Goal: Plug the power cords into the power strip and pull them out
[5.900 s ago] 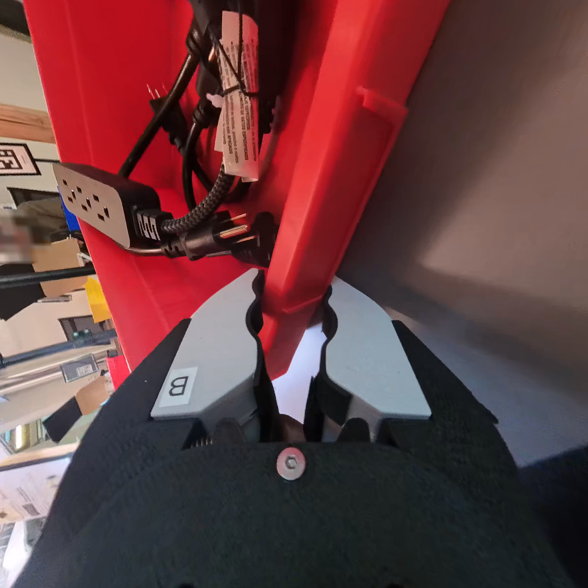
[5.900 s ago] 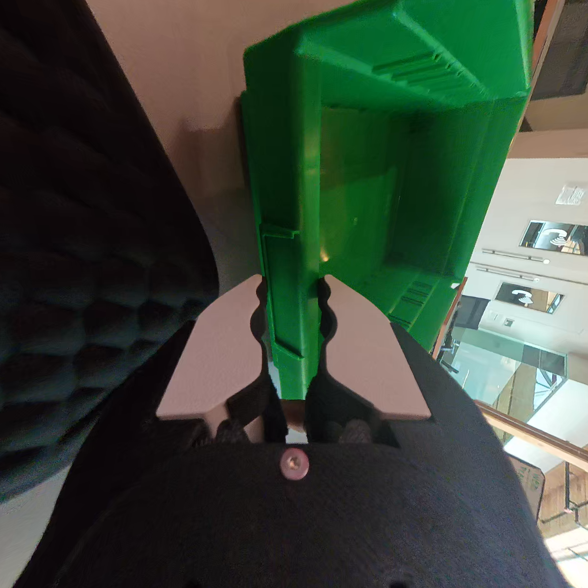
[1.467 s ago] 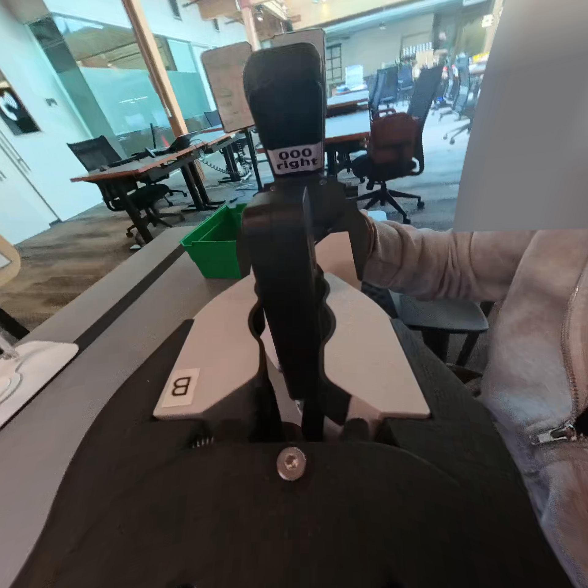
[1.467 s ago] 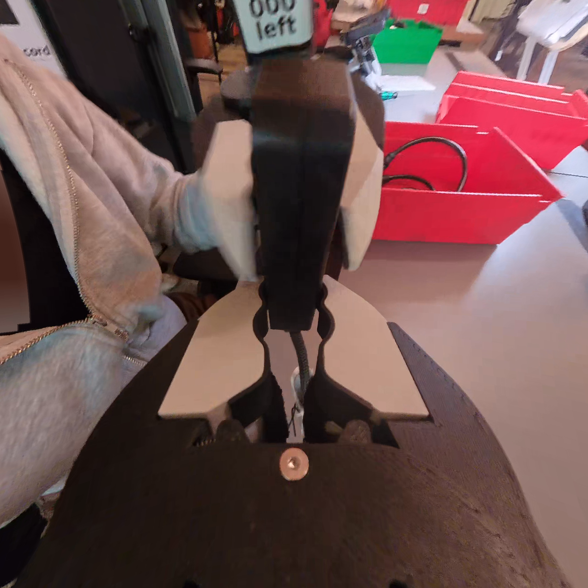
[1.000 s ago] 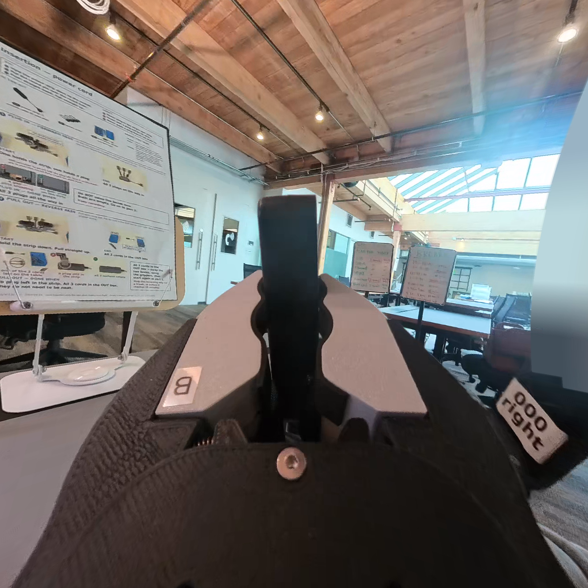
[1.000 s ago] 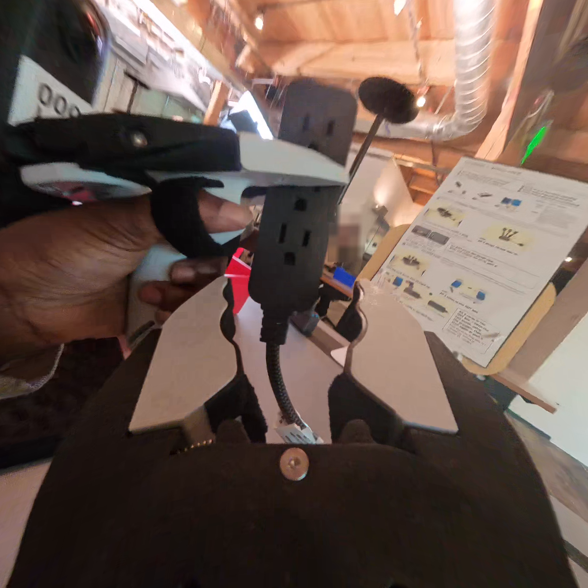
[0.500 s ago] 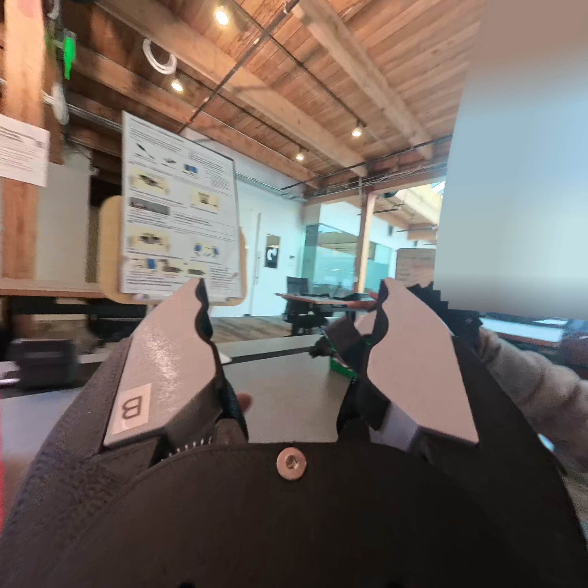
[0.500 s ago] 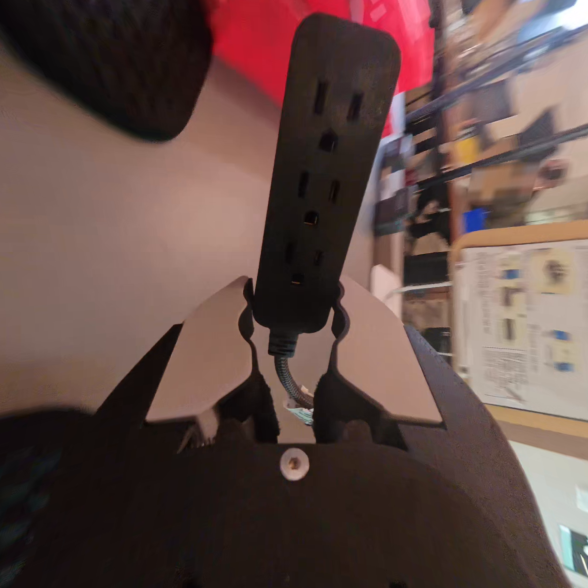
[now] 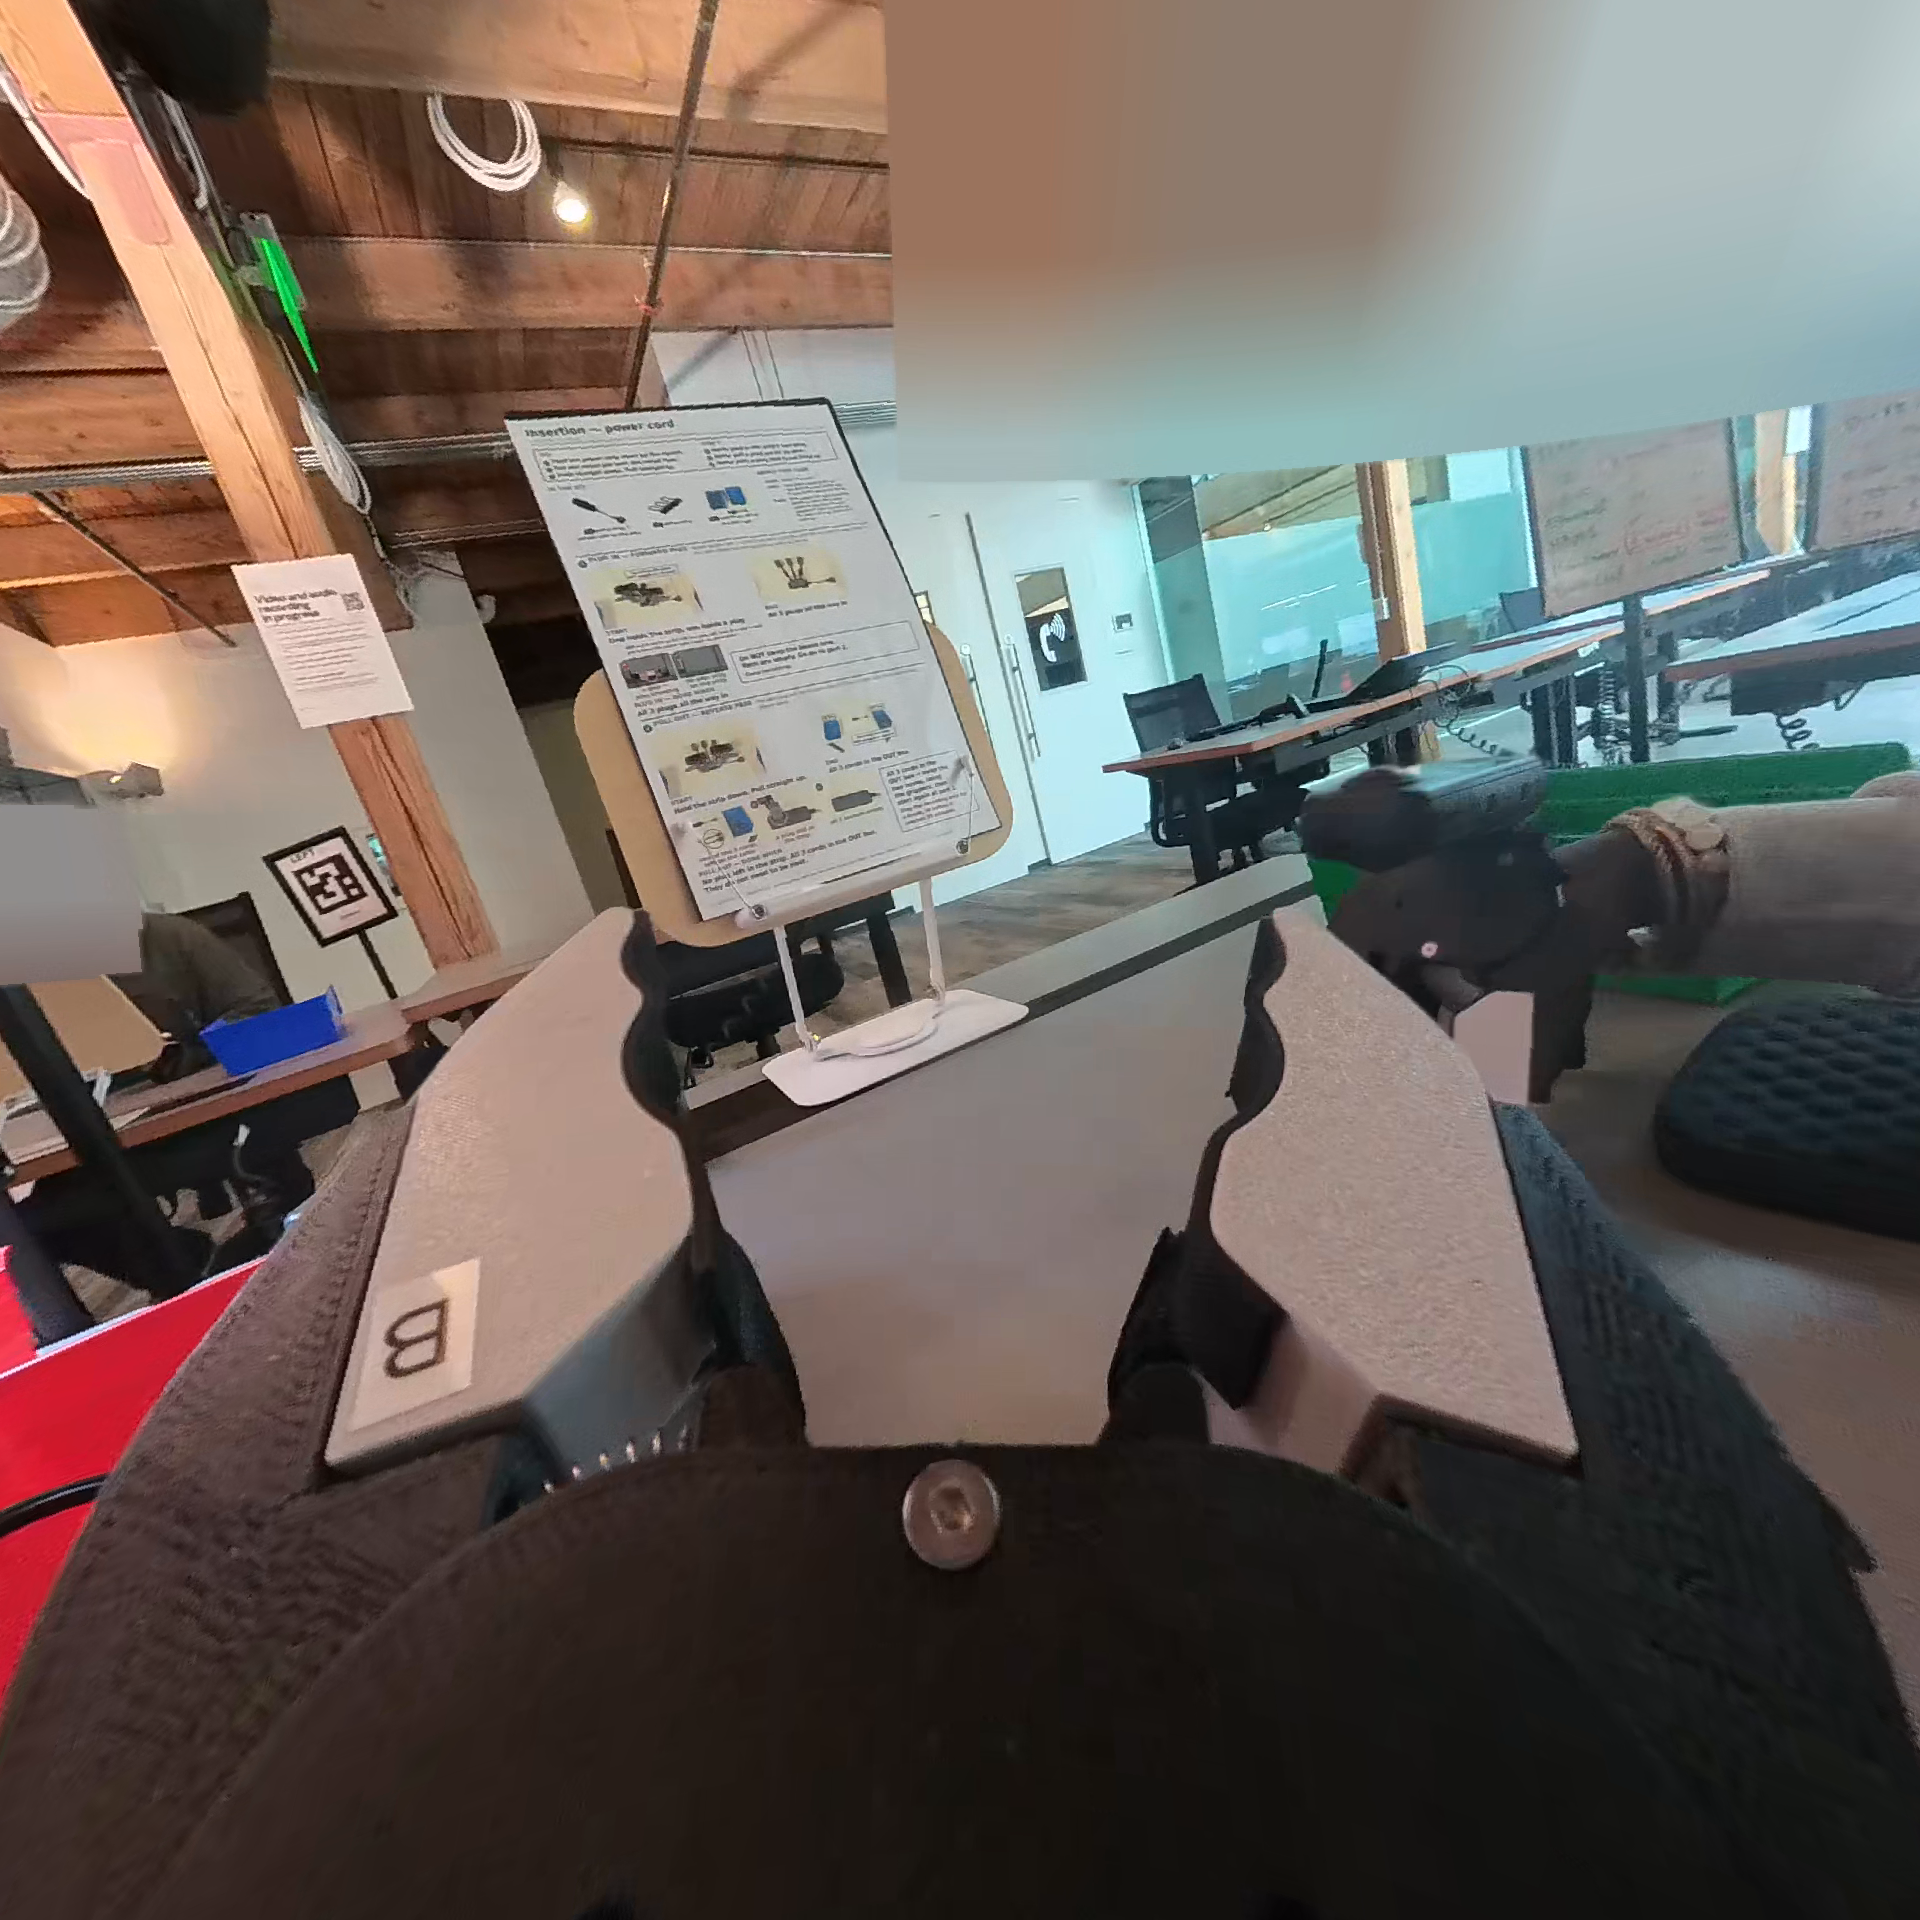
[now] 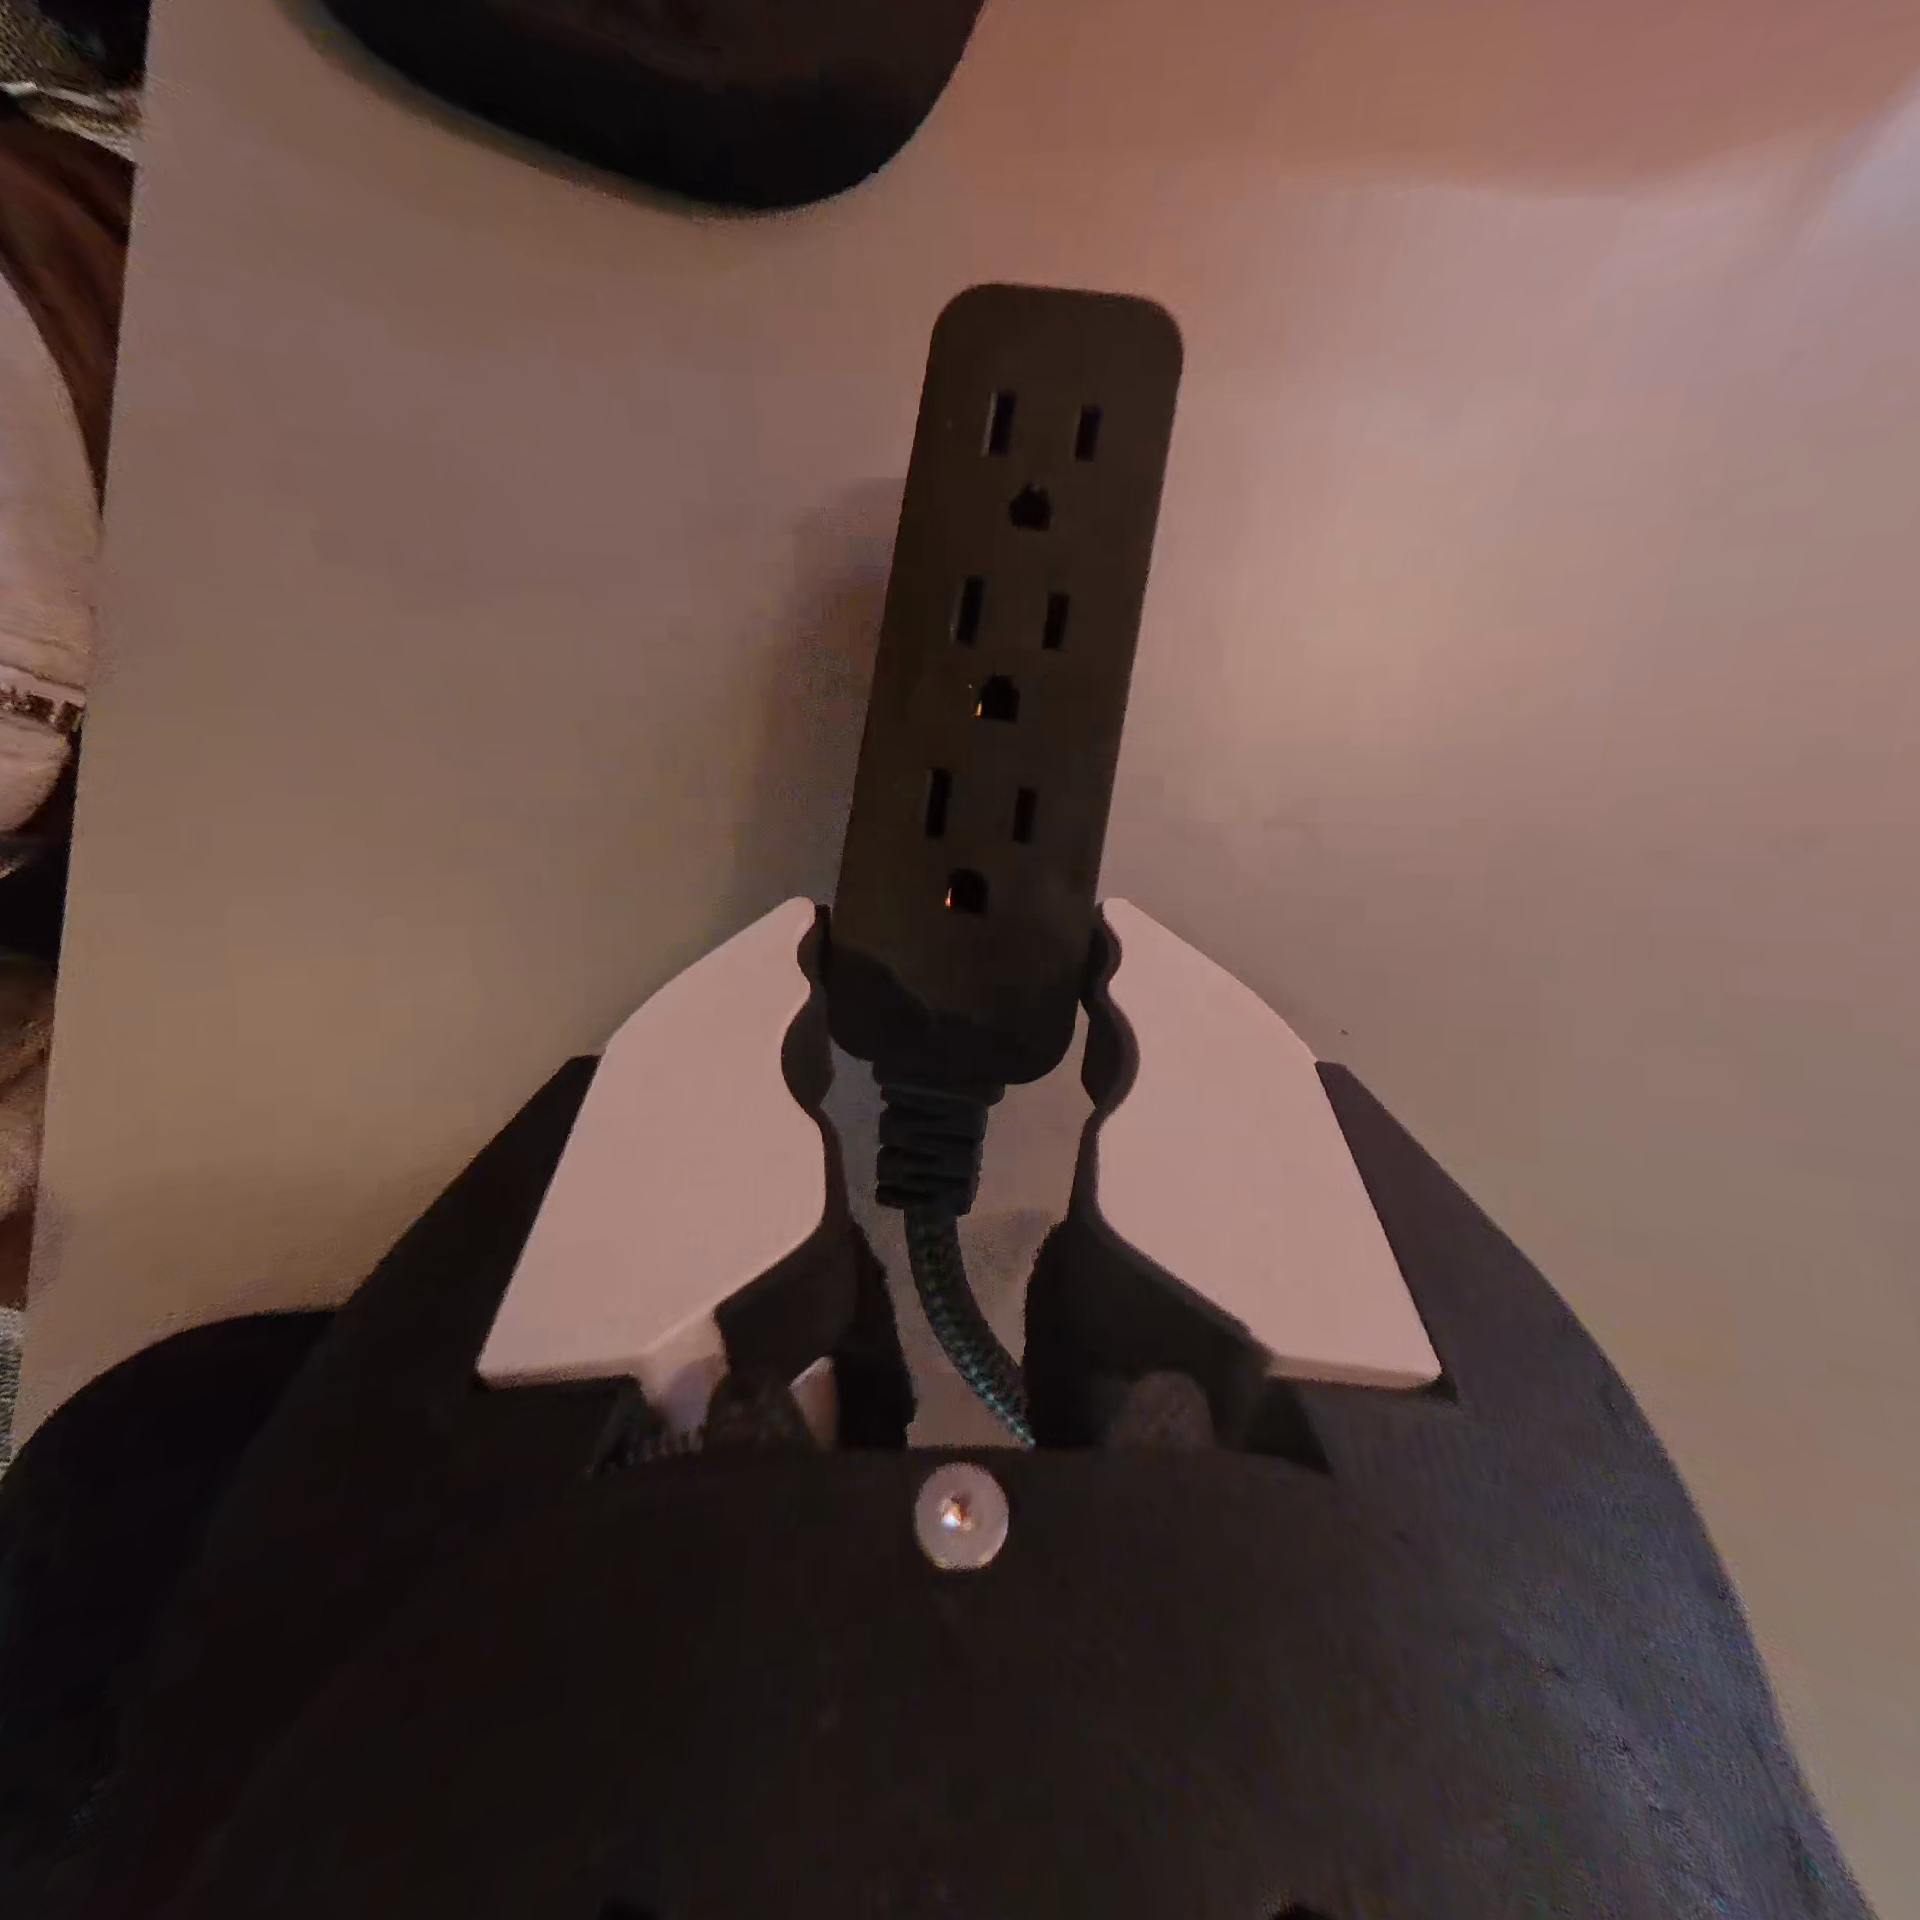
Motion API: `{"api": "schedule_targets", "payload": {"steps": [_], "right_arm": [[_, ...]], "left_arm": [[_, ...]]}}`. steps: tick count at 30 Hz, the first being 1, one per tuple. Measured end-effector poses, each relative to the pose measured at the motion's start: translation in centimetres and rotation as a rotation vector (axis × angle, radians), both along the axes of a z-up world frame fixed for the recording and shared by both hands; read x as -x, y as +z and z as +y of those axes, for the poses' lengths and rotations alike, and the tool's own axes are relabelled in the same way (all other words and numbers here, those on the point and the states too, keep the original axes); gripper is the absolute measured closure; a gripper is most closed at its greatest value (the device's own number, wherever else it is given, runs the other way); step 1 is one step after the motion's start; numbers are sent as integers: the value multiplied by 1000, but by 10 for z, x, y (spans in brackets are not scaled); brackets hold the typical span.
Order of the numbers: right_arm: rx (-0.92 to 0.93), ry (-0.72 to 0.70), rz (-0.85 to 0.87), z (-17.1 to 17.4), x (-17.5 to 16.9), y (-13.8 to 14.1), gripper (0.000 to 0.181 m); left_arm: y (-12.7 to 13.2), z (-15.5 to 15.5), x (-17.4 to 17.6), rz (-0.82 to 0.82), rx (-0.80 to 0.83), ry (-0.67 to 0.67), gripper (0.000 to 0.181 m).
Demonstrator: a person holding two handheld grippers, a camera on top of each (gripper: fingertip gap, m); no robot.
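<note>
With my right gripper point(image 10: 956, 925) pinching the cord end of the black power strip point(image 10: 1013, 644) over the table point(image 10: 1507, 675), sockets up, I'd lay it flat and hold firm, then send my spread, empty left gripper point(image 9: 945, 987) for a cord.

A: Any writing to be seen?

B: Several things bear it. A printed instruction sheet point(image 9: 764, 665) on a stand at the centre of the left wrist view, with small pictures and lines of text.

A: Anything else?

B: A white paper notice point(image 9: 320, 639) on the wooden post at left, a black-and-white square marker sign point(image 9: 332, 885) below it, whiteboards point(image 9: 1636, 520) at upper right, and a small white sticker point(image 9: 416, 1333) on the left gripper's point(image 9: 945, 1049) left finger.

A: And the right wrist view?

B: None there.
</note>
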State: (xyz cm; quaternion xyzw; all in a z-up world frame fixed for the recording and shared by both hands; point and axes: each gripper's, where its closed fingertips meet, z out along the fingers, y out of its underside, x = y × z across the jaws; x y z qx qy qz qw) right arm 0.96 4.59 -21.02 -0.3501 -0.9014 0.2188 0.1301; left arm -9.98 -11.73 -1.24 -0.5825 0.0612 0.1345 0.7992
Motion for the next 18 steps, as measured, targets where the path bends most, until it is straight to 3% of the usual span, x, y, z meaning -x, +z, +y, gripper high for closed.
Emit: {"api": "schedule_targets", "payload": {"steps": [10,15,18], "right_arm": [[-11,-18,-1,3,1,-15,134],[53,-96,212,6,7,6,64],[163,-130,417,6,5,31,44]], "left_arm": [[-15,-5,15,8,107,57,76],[-29,-26,50,-79,228,187,78],[-37,-41,74,-48,359,250,90]]}}
